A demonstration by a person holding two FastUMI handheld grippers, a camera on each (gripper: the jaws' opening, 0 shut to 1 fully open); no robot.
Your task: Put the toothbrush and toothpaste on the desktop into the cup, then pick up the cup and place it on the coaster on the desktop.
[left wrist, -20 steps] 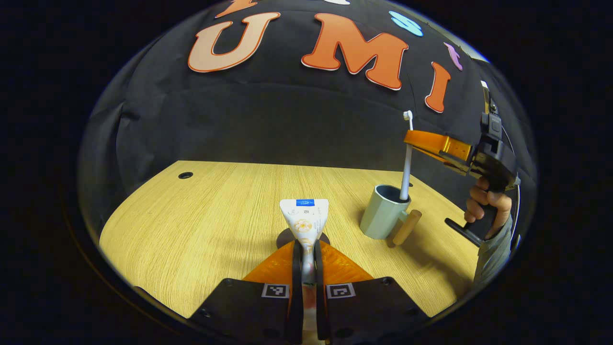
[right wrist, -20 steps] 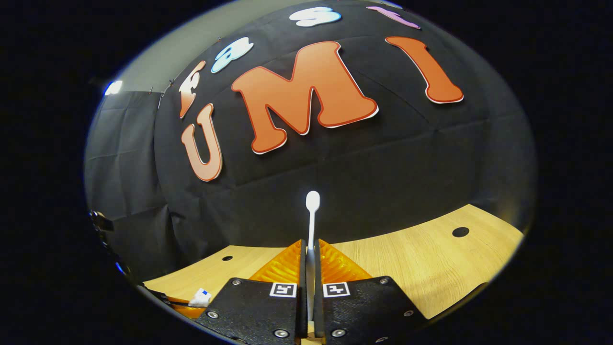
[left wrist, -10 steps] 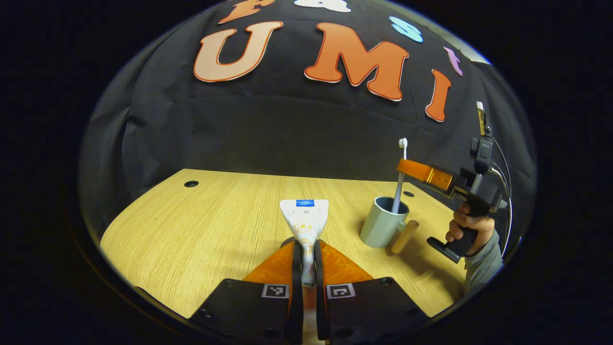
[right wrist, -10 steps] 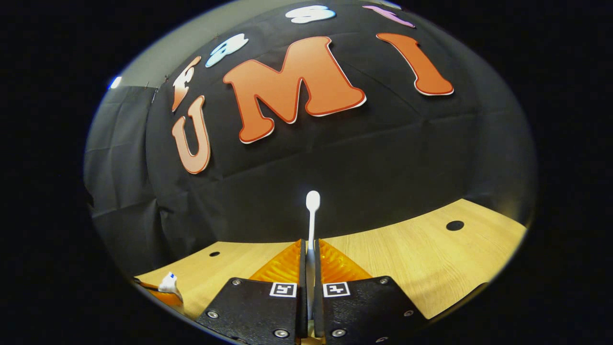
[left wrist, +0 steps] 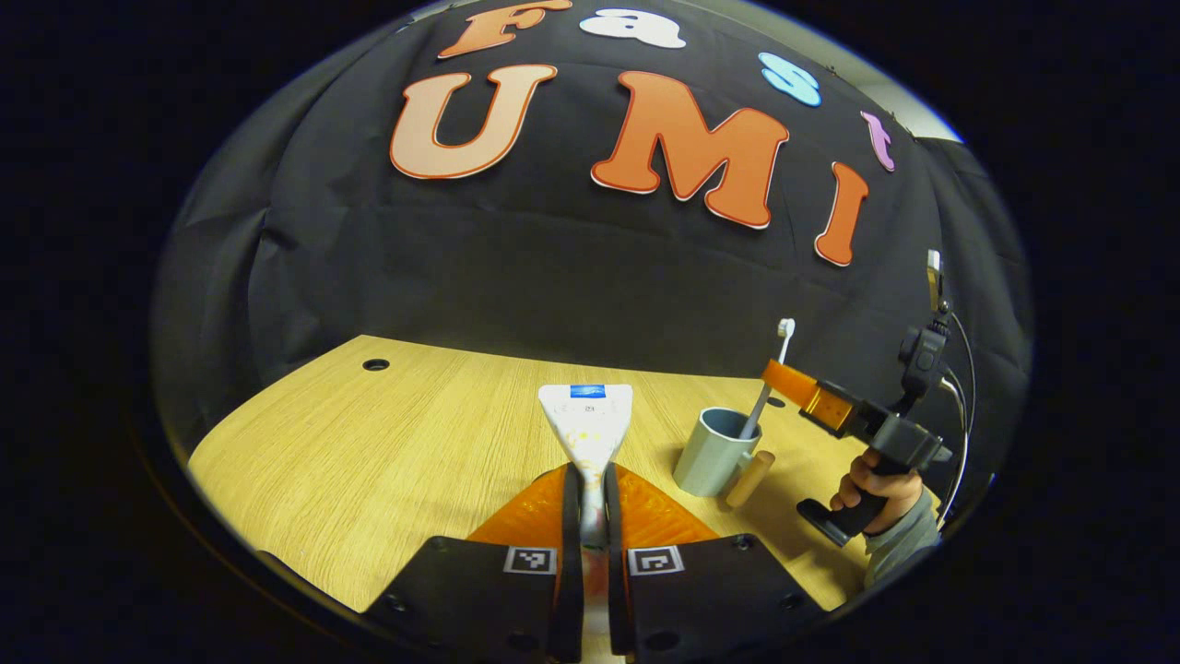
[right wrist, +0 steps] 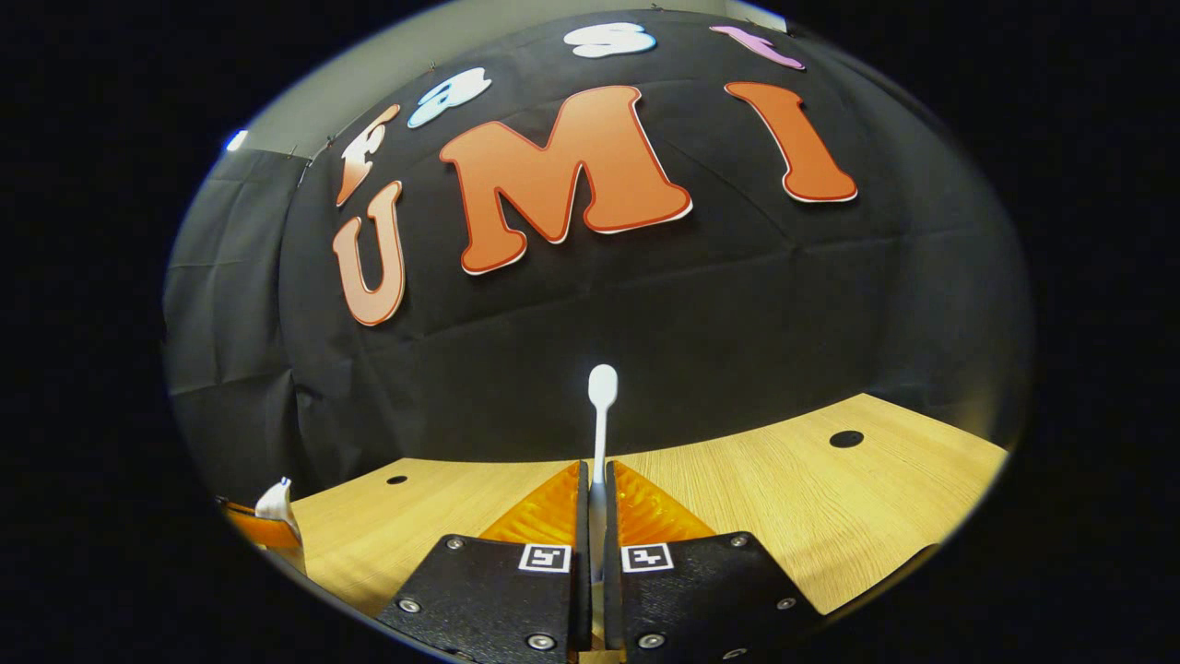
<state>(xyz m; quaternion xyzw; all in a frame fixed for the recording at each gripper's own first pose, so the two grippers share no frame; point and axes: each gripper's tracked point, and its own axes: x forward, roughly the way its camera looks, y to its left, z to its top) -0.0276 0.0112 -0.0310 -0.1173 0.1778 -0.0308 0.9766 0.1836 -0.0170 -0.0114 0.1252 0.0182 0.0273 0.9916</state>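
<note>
Toothbrush, slim white plastic [left wrist: 772, 373], stands tilted with its lower end inside the pale grey-blue cup [left wrist: 708, 452], right tongs [left wrist: 784, 376] pinching its stem; loosen only once it leans on the rim; left tongs [left wrist: 590, 516] clamp the white toothpaste tube [left wrist: 586, 424] above the wooden counter [left wrist: 387, 443]; coaster hidden.
</note>
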